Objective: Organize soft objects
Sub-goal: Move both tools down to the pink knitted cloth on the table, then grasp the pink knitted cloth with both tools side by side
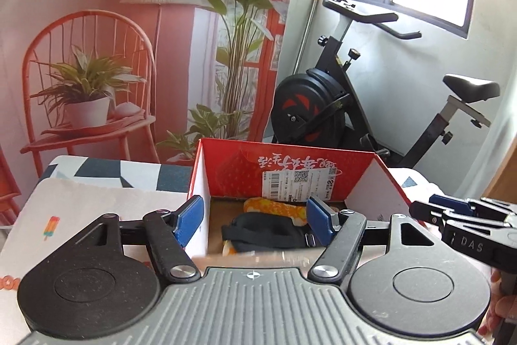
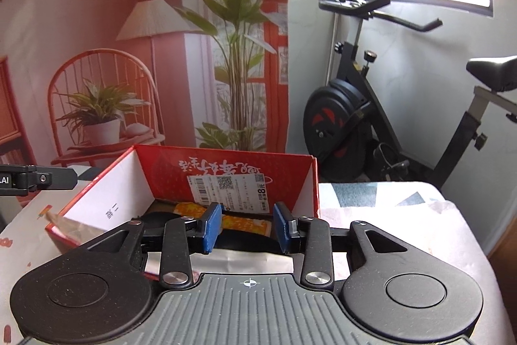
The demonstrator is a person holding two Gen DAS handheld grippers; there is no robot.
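Observation:
A red cardboard box with white inner walls stands open on the table; it also shows in the right wrist view. Inside lie a black soft item and an orange-yellow patterned soft item, both also in the right wrist view as the black item and the orange item. My left gripper is open and empty just above the box's near edge. My right gripper is open and empty over the box's near right part. Its blue-padded tip shows in the left wrist view.
The table has a white cloth with small popsicle prints and a blue-white geometric cover. Behind stand an exercise bike and a printed backdrop with a chair and plants. The table's right edge drops to the floor.

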